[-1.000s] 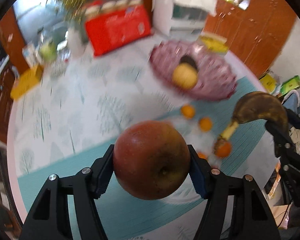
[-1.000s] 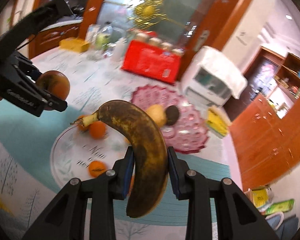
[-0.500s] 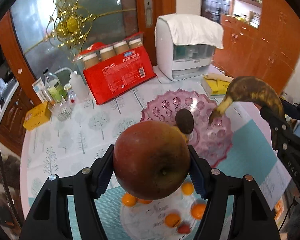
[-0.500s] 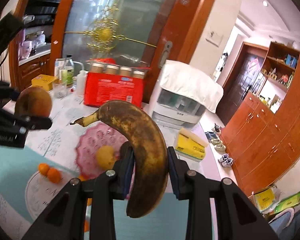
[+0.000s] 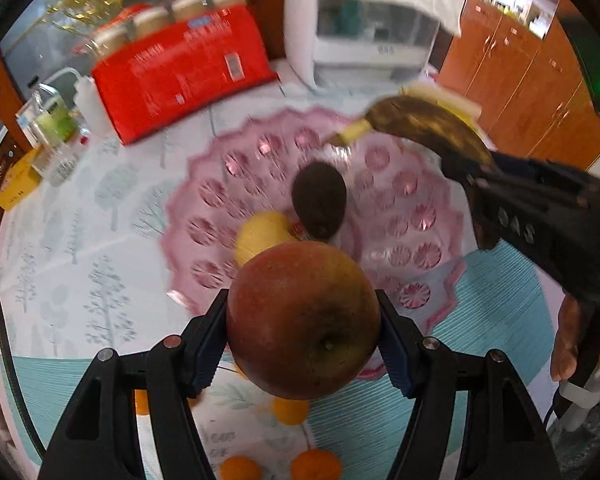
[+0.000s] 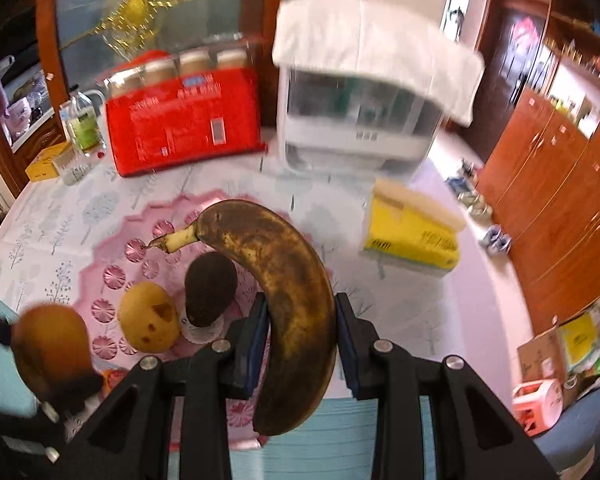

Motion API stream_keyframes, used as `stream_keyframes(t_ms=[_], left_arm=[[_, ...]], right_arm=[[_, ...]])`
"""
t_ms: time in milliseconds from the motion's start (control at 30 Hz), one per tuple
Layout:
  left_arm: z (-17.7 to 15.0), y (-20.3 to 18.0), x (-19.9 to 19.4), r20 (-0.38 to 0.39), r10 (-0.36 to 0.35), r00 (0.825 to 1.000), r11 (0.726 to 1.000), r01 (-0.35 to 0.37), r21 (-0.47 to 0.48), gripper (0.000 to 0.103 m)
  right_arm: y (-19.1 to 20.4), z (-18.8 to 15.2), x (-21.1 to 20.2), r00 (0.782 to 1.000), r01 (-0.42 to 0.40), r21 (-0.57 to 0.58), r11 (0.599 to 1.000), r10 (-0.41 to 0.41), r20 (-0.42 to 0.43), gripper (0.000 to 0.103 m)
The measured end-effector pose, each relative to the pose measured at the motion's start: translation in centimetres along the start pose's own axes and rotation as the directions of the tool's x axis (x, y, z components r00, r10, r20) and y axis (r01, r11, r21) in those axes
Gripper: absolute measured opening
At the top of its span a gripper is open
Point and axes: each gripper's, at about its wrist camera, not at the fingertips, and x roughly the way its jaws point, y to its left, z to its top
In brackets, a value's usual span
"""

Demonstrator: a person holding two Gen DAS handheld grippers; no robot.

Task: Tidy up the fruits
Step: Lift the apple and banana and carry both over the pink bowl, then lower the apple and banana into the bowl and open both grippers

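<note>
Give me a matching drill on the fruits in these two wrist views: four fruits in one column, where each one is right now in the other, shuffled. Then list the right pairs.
Things:
1. apple
2. banana
3. avocado
4. small oranges

Places:
A. lying in the pink glass dish, beside a yellow fruit
B. clamped in the left claw
C. on the white plate nearest the camera, below the dish
D. clamped in the right claw, stem pointing over the dish

Pairs: 1-B, 2-D, 3-A, 4-C
</note>
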Motion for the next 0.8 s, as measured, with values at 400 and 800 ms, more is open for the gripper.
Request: stream_keyframes(t_ms=[400,800], left_arm=[[1.1,-2.1,5.3,-0.007,0.03,1.0,0.999,-0.03,-0.021,0.069],[0.8,0.7,2.4,0.102,0.085,0.991,0.994,-0.076,-0.083,0.092]], right_arm=[[-1.0,-0.3,7.0,0.987,-0.08,0.18,0.98,0.103,-0.124,0.032],[0.5,0.9,10.4,0.985,-0.102,0.177,0.979,0.125,-0.12,0.033]])
